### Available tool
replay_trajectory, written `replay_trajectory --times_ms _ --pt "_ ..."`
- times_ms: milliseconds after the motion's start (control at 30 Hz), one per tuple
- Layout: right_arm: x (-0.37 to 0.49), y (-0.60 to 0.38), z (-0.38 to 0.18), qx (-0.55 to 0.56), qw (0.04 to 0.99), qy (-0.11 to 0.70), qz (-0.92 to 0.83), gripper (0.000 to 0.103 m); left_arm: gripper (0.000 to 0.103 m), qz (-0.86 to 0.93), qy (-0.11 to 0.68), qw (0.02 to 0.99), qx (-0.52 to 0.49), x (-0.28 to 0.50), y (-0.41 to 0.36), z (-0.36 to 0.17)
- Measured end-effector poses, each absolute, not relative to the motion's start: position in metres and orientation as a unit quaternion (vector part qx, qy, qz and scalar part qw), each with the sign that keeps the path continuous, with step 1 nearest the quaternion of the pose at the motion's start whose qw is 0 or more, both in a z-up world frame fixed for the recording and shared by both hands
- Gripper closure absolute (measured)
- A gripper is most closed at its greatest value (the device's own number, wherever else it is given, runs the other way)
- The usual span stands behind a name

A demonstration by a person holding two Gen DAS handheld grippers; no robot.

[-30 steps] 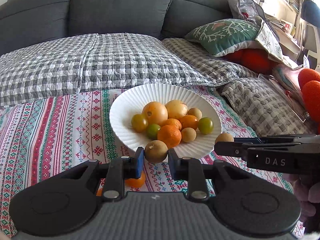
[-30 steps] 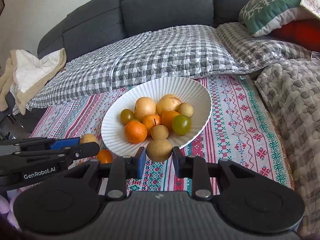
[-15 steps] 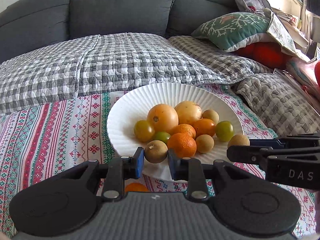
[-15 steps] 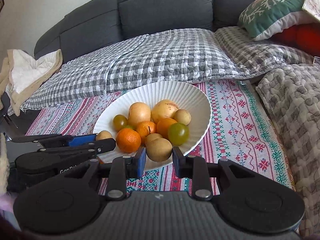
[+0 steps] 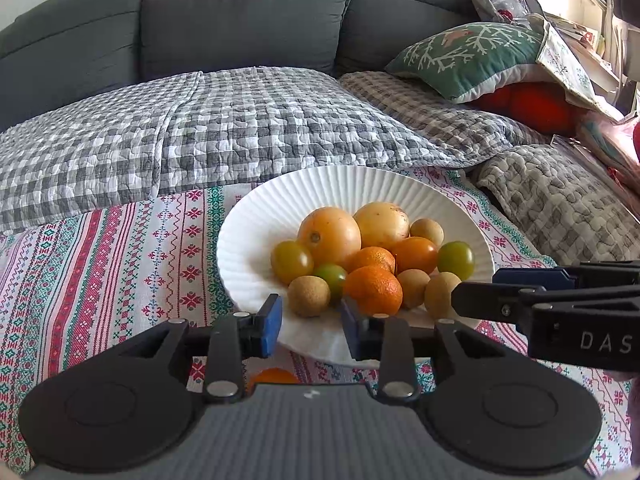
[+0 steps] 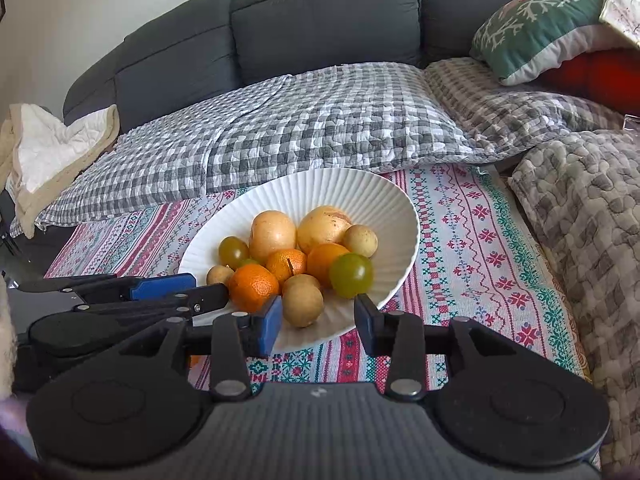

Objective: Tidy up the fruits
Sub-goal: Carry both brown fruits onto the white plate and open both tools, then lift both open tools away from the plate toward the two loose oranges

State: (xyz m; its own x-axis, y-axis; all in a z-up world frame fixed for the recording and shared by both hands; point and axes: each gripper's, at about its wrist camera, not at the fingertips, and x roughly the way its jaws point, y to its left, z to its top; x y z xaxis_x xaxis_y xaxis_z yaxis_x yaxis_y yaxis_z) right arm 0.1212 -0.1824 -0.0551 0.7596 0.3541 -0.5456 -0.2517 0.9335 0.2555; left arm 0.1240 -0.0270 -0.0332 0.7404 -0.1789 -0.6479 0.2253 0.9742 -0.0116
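A white ribbed plate (image 5: 280, 216) (image 6: 384, 196) on the patterned cloth holds several fruits: oranges, green tomatoes, yellow round fruits and small brown ones. My left gripper (image 5: 310, 322) is open at the plate's near rim; a small brown fruit (image 5: 309, 296) lies on the plate just beyond its fingers. My right gripper (image 6: 318, 318) is open at the near rim too, with another brown fruit (image 6: 303, 304) lying on the plate between and beyond its fingers. An orange fruit (image 5: 272, 376) lies on the cloth under my left gripper, mostly hidden.
A patterned red, green and white cloth (image 5: 120, 264) covers the surface. Behind it lie a checked quilt (image 5: 240, 120) and a grey sofa (image 5: 240, 20). Cushions (image 5: 472, 56) pile up at the right. A cream blanket (image 6: 48, 148) lies at the left.
Both grippers moved forward over the plate's near rim and opened. Each let go of its small brown fruit, and both fruits now rest on the plate.
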Motion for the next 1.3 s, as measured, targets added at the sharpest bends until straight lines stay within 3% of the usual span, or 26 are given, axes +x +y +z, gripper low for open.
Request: replay_trajectory --times_ms 67,467,867,1300 --pt "0.120 -0.183 -0.054 0.087 0.935 0.304 0.160 0.050 0.074 -0.109 0.342 0.933 0.035 0.123 -0.027 -0.032" --pt "0.110 -0.188 -0.044 0.078 0.938 0.301 0.154 0.015 0.036 -0.102 0.339 0.934 0.054 0.110 -0.021 -0.025" --pt "0.093 -0.195 -0.036 0.080 0.935 0.309 0.157 0.005 0.012 -0.105 0.332 0.934 0.082 0.076 -0.015 -0.010" --pt "0.061 -0.183 -0.033 0.047 0.931 0.324 0.164 0.002 0.010 -0.080 0.366 0.922 0.098 0.055 0.000 -0.005"
